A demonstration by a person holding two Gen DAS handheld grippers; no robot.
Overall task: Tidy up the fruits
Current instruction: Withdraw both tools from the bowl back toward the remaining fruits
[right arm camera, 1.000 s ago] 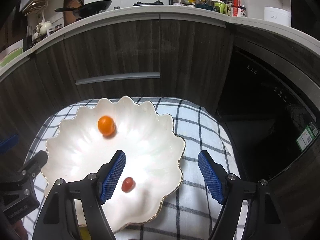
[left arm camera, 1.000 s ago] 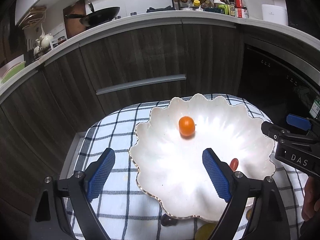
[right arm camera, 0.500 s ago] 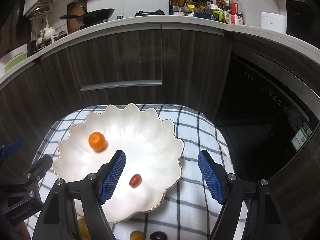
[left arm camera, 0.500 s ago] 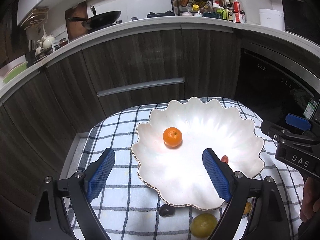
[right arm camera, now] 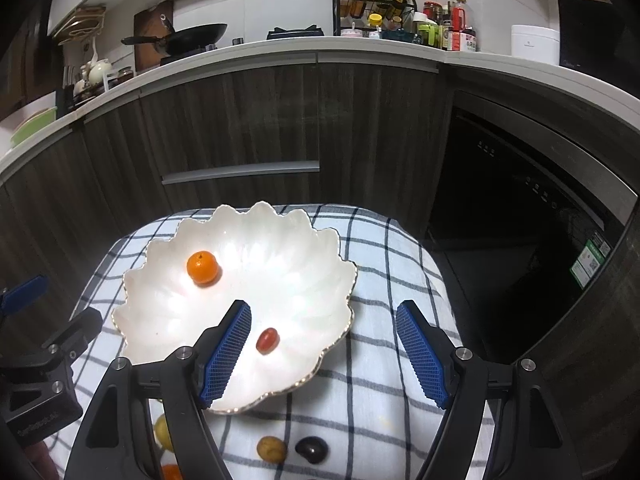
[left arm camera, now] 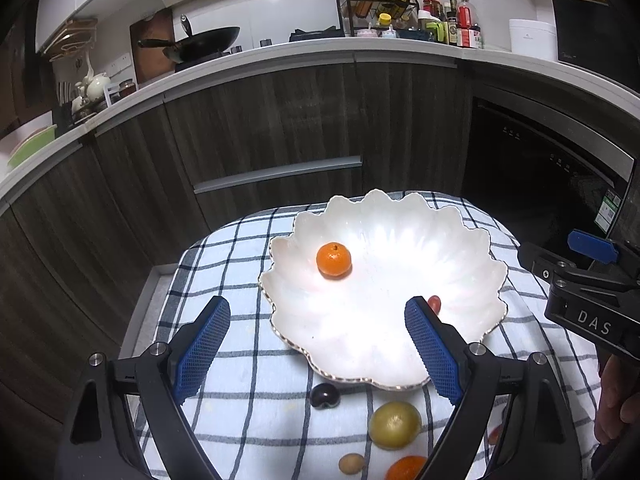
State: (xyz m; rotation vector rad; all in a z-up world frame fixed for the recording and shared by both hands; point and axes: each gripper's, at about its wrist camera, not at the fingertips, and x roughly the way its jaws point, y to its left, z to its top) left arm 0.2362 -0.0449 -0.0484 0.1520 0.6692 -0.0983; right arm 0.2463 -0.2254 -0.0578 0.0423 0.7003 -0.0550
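A small table covered with a blue-and-white checked cloth (left arm camera: 248, 408) stands before dark kitchen cabinets (left arm camera: 256, 120), and on it sits a wide white scalloped dish (left arm camera: 304, 320) with a gold rim. Over the last second both cameras have drawn back and upward, so the dish now looks smaller and the near part of the cloth has come into view. That pull-back reveals loose fruit lying on the cloth just in front of the dish: a yellow-green round fruit (left arm camera: 395, 425), a second orange (left arm camera: 406, 472) at the bottom edge, a dark plum-like fruit (left arm camera: 325, 395) and a small tan fruit (left arm camera: 351, 463). Inside the dish, a mandarin (left arm camera: 334, 260) rests left of centre and a red grape (right arm camera: 267, 340) lies near the front rim. The left gripper (left arm camera: 316, 354) and the right gripper (right arm camera: 323, 354) both hover spread wide apart, holding nothing. Two fruits appear placed; the retreat suggests the next pick will come from the loose fruit, so the sorting seems under halfway done.
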